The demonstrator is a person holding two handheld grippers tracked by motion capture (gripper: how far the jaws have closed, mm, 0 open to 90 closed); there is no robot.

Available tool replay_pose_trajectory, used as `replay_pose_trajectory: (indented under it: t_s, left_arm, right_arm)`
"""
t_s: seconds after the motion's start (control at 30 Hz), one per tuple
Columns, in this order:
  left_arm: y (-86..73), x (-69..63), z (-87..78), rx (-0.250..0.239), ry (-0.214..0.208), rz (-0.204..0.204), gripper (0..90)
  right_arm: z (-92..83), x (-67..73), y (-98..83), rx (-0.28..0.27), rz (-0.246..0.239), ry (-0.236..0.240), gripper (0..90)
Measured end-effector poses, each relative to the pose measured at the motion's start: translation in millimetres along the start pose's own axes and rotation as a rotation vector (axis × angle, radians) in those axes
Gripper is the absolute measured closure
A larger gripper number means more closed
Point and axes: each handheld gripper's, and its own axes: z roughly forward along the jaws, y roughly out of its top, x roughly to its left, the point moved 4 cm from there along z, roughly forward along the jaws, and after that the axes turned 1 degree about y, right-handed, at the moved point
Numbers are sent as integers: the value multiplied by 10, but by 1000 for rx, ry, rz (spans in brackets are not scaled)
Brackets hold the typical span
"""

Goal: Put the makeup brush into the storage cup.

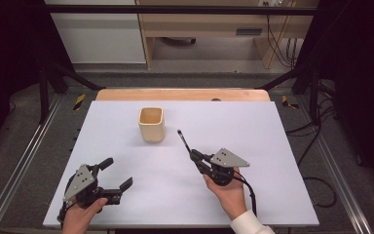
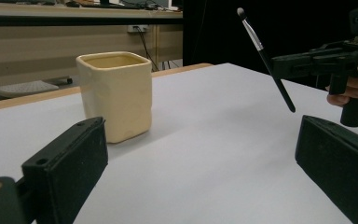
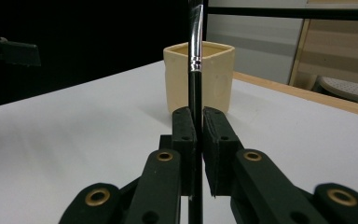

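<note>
Now one brush pinched in right claw; left claw spread; one cup.

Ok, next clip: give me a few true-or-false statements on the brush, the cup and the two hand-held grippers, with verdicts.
1. The right hand-held gripper is shut on the brush. True.
2. The brush already stands in the cream cup. False: it is held in the air, apart from the cup, with its tip pointing up toward it.
3. The left hand-held gripper is open with nothing between its jaws. True.
4. The cup lies on its side. False: it stands upright on the white table with its opening up.
5. The left hand-held gripper grips the cup's rim. False: it sits near the table's near edge, well apart from the cup.
</note>
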Motion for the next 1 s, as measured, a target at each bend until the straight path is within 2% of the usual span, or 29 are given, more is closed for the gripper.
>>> replay_pose_trajectory:
  t_s: [0.23, 0.43, 0.5, 0.67, 0.87, 1.0]
  left_arm:
    - [70, -75, 102, 0, -24, 19, 23]
    - [173, -78, 274, 8, -30, 7, 31]
    - [227, -71, 354, 15, -34, 8, 33]
    - [399, -94, 576, 8, -43, -29, 40]
    - [589, -202, 753, 15, -78, 0, 45]
    - [708, -268, 811, 1, -86, 6, 89]
  right_arm:
    - [-17, 1, 27, -30, -29, -11, 839]
    - [-71, -62, 53, -54, -18, -18, 839]
    - [-80, -74, 57, -58, -10, -18, 839]
    - [-88, -86, 58, -67, -4, -17, 839]
    - [-80, -110, 60, -77, 2, -24, 839]
    - [-85, -115, 67, -92, 13, -17, 839]
